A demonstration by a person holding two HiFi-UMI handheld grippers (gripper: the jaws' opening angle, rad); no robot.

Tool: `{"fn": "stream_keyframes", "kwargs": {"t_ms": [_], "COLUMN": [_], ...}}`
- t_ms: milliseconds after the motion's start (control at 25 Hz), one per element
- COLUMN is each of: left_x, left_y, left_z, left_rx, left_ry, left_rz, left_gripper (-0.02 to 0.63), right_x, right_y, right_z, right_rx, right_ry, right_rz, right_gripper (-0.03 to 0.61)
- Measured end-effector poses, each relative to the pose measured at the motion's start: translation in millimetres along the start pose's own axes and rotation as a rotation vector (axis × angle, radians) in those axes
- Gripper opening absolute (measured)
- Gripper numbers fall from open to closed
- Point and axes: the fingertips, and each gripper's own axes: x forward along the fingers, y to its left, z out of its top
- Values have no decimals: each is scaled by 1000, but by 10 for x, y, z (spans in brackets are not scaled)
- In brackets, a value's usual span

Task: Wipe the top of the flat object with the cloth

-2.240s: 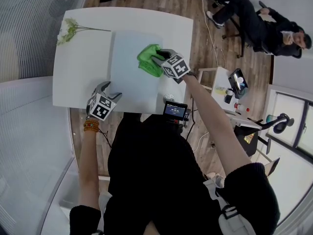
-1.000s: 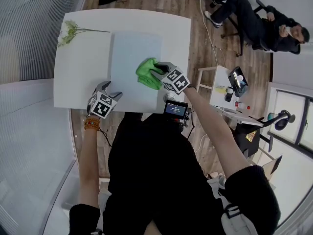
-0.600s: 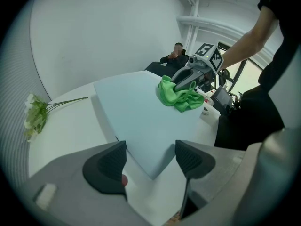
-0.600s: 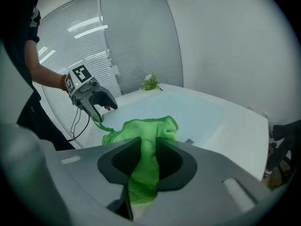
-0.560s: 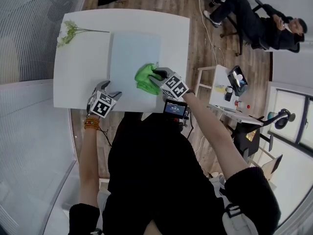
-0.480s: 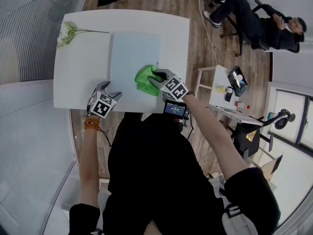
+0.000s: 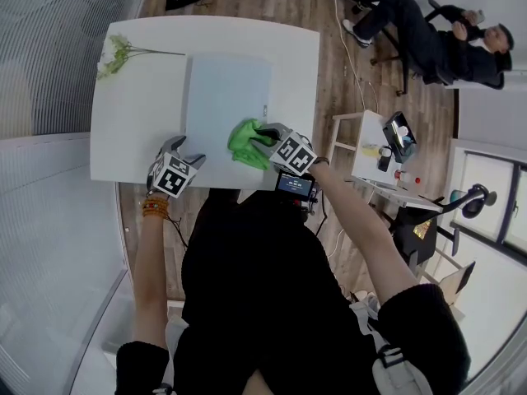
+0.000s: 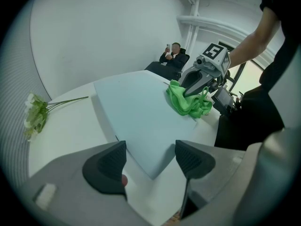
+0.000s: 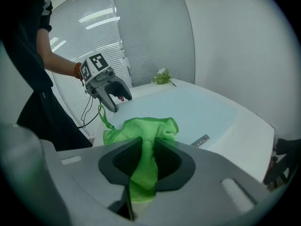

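Note:
A pale blue flat board (image 7: 224,97) lies on the white table (image 7: 132,122). A green cloth (image 7: 247,144) rests on the board's near right part, and my right gripper (image 7: 265,136) is shut on it. Its jaws have just been closing tighter on the cloth (image 9: 143,140), which runs between the pads and spreads out ahead of them. My left gripper (image 7: 191,160) stands open at the table's near edge, just off the board's near left corner (image 8: 153,171), holding nothing. From the left gripper view the cloth (image 8: 188,101) and right gripper (image 8: 190,81) show at the board's right side.
A sprig of white flowers (image 7: 115,52) lies at the table's far left corner. A small screen device (image 7: 295,185) sits by the near right table edge. A side stand with small items (image 7: 391,142) and a seated person (image 7: 436,35) are to the right.
My right gripper has dragged the green cloth across the board toward the near edge. The left gripper has stayed where it was.

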Motion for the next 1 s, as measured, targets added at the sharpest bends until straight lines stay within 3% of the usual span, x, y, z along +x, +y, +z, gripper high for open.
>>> {"fn": "stream_keyframes", "kwargs": {"t_ms": [200,480,720,1000], "left_x": [9,31,39,-54], "left_y": [-5,-28,-35,-141], "left_z": [-6,50,53,-34], "left_rx": [-5,-25,-22,18], "left_ry": [-1,-28,-26,-33], "left_rz": [9,14,19,-57], "left_gripper": [319,321,319,321], "right_x": [-27,-240,-593,-490], "right_y": [97,-31,-843,-1807], "right_z": [4,151,655,1002], "right_rx": [-63,-22,51,108], "right_ry": [10,-87,-239,-255], "right_rz": [2,-7,-156,-258], "right_gripper": [95,94,94,95]}}
